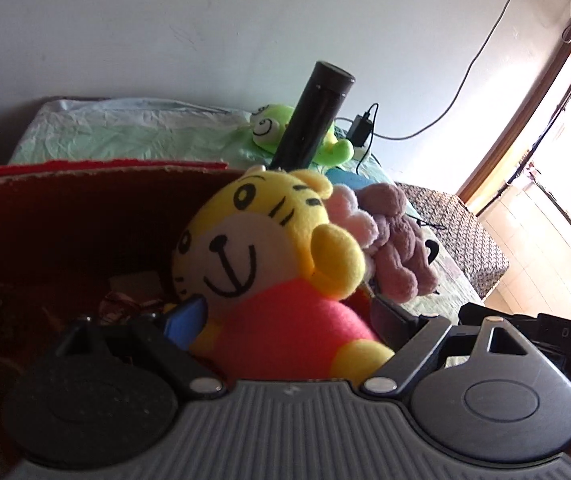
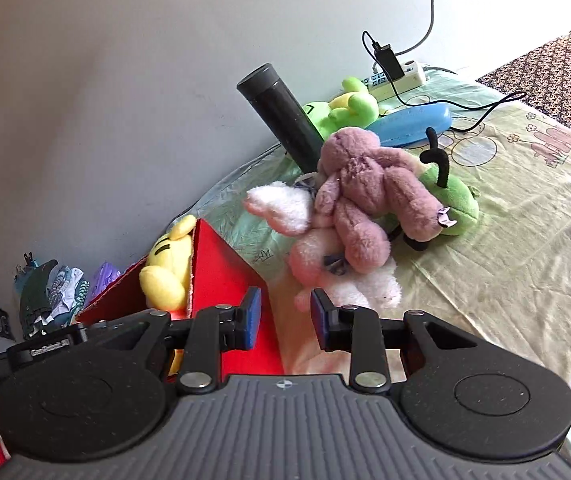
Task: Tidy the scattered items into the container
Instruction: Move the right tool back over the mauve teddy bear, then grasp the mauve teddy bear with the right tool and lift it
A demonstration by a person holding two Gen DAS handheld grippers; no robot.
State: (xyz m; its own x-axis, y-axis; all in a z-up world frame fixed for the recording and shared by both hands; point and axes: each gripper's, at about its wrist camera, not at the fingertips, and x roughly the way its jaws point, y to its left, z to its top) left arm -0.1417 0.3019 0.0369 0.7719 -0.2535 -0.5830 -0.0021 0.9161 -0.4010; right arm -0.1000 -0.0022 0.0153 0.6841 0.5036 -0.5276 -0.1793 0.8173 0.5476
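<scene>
On the left, the left gripper has its fingers clamped on the yellow tiger plush, holding it over the open red box, probably so it can drop inside. Just beside the box's right wall, the right gripper hangs with fingers apart and nothing between them, aimed at the purple plush piled on pale pink ones on the bed. Further right lie a black flask, green plush toys and a blue case, not yet tidied.
</scene>
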